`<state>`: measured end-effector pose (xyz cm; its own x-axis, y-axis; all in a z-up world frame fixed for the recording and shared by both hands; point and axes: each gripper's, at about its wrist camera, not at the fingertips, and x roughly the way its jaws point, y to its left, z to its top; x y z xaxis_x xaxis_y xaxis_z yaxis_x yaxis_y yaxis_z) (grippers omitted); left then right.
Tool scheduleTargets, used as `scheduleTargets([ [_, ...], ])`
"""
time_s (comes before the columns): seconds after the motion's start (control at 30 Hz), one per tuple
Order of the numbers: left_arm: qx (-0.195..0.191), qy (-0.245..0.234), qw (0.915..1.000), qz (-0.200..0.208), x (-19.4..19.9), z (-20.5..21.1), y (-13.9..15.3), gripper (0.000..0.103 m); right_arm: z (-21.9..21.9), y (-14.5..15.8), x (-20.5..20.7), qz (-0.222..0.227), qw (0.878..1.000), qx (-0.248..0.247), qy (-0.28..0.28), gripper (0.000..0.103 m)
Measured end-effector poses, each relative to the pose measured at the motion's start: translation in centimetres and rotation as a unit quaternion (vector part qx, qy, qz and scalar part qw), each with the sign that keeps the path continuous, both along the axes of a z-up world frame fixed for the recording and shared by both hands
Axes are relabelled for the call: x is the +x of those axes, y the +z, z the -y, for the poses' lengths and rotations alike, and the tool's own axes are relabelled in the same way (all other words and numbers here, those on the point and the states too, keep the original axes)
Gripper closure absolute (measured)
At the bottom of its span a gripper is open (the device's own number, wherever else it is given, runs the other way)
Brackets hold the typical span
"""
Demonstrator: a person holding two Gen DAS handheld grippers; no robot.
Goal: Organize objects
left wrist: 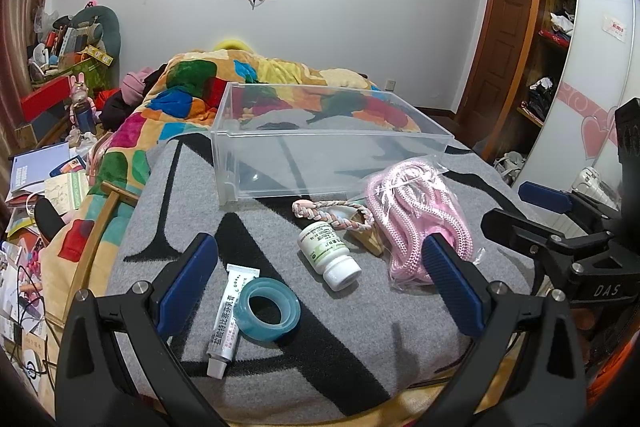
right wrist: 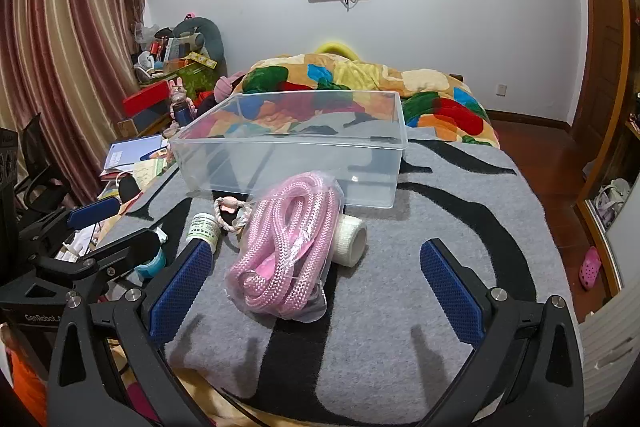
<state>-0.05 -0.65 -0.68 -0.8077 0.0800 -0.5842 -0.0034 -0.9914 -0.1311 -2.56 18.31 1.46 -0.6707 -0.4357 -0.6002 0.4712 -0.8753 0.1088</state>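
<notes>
Left gripper point(left wrist: 320, 281): jaws spread, holding nothing, over the tape point(left wrist: 267, 314) and tube point(left wrist: 230, 319).
Right gripper point(right wrist: 316, 289): jaws spread around the rope point(right wrist: 284, 247), not pinching.
Your move: close low across the rope's bag, then lift into the bin point(right wrist: 394, 147).
Rope: pink, coiled, bagged, just before the bin.

Black gripper point(left wrist: 320, 279) frames, blue ribbed pads point(left wrist: 448, 279), silver screws

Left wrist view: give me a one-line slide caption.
Open left gripper over tape roll, ointment tube and pill bottle on the blanket; bagged pink rope and clear bin beyond.
</notes>
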Motion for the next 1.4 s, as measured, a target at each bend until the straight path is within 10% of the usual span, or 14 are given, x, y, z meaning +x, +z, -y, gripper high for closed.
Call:
scheduleTargets([
  [1.4,0.001,0.001,1.0000,0.001,0.15,-0.05,0.11,0.000,0.31,-0.32,0.06,0.014,1.000,-0.007,0.005,0.000],
])
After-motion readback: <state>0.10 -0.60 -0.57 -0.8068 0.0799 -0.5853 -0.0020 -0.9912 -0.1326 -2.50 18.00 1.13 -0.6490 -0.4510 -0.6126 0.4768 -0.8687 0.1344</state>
